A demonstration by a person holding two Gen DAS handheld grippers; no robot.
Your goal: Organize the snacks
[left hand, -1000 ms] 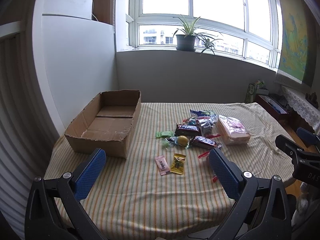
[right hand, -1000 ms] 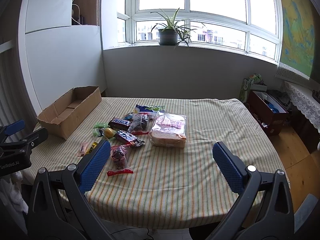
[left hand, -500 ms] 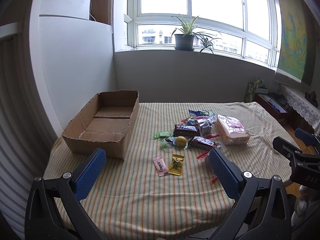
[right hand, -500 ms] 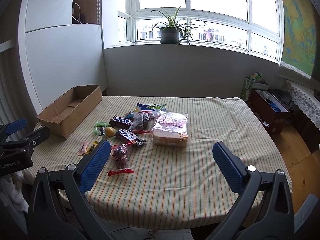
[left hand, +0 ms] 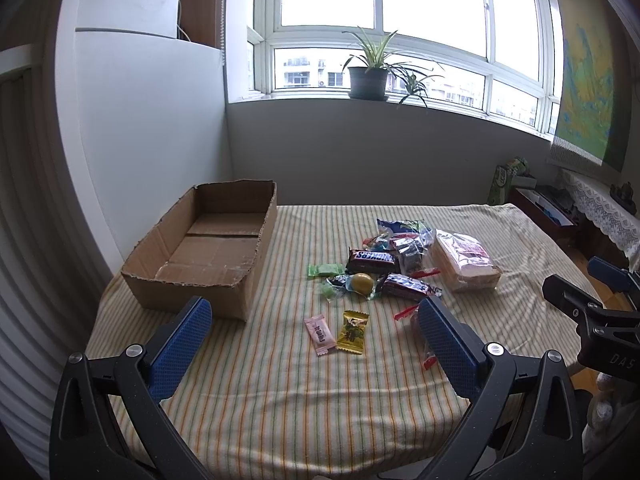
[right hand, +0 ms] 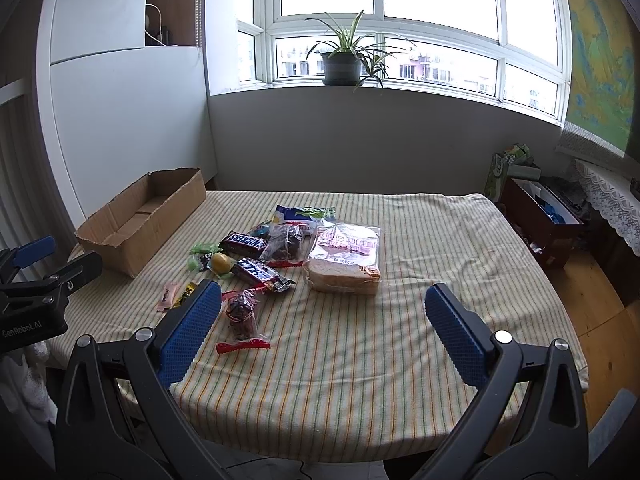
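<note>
An empty cardboard box lies at the table's left; it also shows in the right wrist view. Snacks lie loose mid-table: a Snickers bar, a yellow candy ball, a pink sachet, a yellow sachet, and a bagged bread loaf. A clear bag of dark snacks with a red clip lies nearest. My left gripper is open and empty above the near edge. My right gripper is open and empty, right of it.
The table carries a striped cloth. A white wall stands behind the box. A potted plant sits on the windowsill. A dark red crate and floor clutter stand to the right of the table.
Both views have shifted slightly; the grippers have drifted a little toward the table. Both stay open, and no snack has moved.
</note>
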